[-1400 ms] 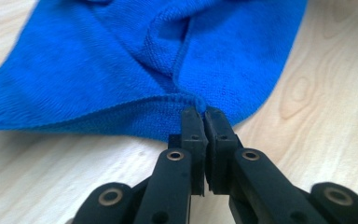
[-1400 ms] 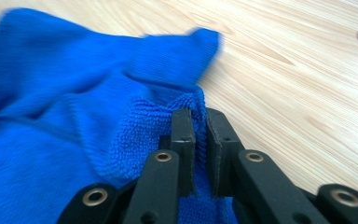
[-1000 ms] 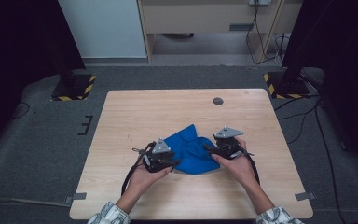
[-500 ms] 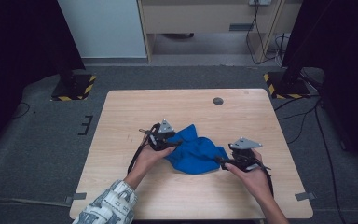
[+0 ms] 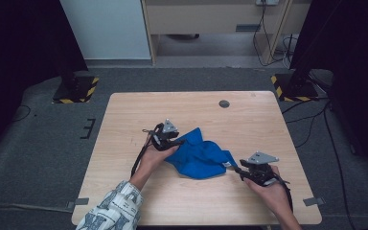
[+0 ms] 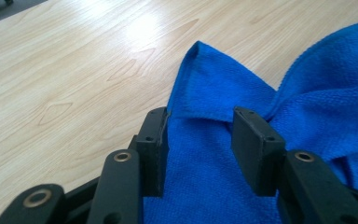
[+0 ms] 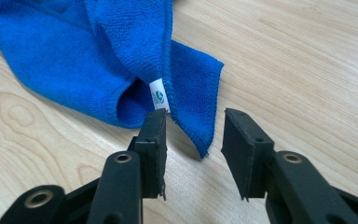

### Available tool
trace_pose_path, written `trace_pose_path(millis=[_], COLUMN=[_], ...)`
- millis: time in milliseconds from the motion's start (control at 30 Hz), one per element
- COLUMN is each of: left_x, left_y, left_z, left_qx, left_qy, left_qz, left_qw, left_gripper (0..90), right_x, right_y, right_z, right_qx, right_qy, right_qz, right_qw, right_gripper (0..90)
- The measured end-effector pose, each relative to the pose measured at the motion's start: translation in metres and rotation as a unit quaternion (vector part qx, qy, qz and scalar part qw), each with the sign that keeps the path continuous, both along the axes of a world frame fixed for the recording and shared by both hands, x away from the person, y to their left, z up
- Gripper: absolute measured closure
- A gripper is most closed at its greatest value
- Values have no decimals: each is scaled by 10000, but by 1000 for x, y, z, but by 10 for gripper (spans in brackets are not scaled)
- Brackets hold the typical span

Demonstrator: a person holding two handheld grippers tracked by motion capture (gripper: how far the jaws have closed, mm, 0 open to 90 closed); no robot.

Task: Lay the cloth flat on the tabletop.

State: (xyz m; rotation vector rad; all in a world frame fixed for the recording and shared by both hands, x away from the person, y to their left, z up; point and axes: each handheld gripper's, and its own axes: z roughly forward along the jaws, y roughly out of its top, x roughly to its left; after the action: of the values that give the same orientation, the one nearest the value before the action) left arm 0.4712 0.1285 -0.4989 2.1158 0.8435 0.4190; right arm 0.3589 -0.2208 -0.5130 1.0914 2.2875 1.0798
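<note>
A crumpled bright blue microfibre cloth (image 5: 200,158) sits a bit right of the middle of the light wooden desk (image 5: 124,115). The left tongs (image 5: 171,142) are at the cloth's 10 o'clock edge. In the left gripper view (image 6: 199,135) their jaws have just been closing but stand apart, with the cloth's hem between them and one jaw right against the edge, not pinched. The right tongs (image 5: 239,168) sit at the cloth's 4 o'clock corner. In the right gripper view (image 7: 193,140) their jaws have just been closing too, still apart, straddling the pointed corner next to a small white label (image 7: 159,96). A small dark round disc (image 5: 224,103) lies toward 12 o'clock.
</note>
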Motion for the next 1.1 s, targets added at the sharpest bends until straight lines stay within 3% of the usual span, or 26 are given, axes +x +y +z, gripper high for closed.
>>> trace_pose_path(millis=[233, 300, 367, 467, 533, 800, 1000, 1100], left_x=[0, 0, -1, -1, -1, 4, 12, 19], left_y=[1, 0, -1, -2, -3, -1, -10, -12], left_z=[-1, -1, -1, -1, -1, 3, 2, -5], left_qx=[26, 10, -2, -11, -24, -238, -197, -99], left_qy=[-11, 1, -2, -15, -24, -27, -71, 111], left_qz=[-58, -64, -87, -128, -125, -33, -143, -264], left_qw=[10000, 10000, 10000, 9999, 9999, 9997, 9997, 9995], left_gripper=[565, 565, 565, 567, 569, 573, 593, 572], right_x=[7, 9, 10, 11, 11, 0, 1, 1], right_y=[7, 8, 8, 8, 8, 10, 10, 9], right_z=[-11, -13, -14, -12, -8, 4, 4, 4], right_qx=[-209, -237, -268, -239, -139, -69, -99, -90], right_qy=[78, 137, 157, 130, 77, 5, 16, 22], right_qz=[21, 0, 38, 59, 49, 52, 26, -2], right_qw=[9997, 9996, 9995, 9996, 9999, 10000, 9999, 10000], right_gripper=[553, 577, 645, 843, 889, 891, 889, 889])
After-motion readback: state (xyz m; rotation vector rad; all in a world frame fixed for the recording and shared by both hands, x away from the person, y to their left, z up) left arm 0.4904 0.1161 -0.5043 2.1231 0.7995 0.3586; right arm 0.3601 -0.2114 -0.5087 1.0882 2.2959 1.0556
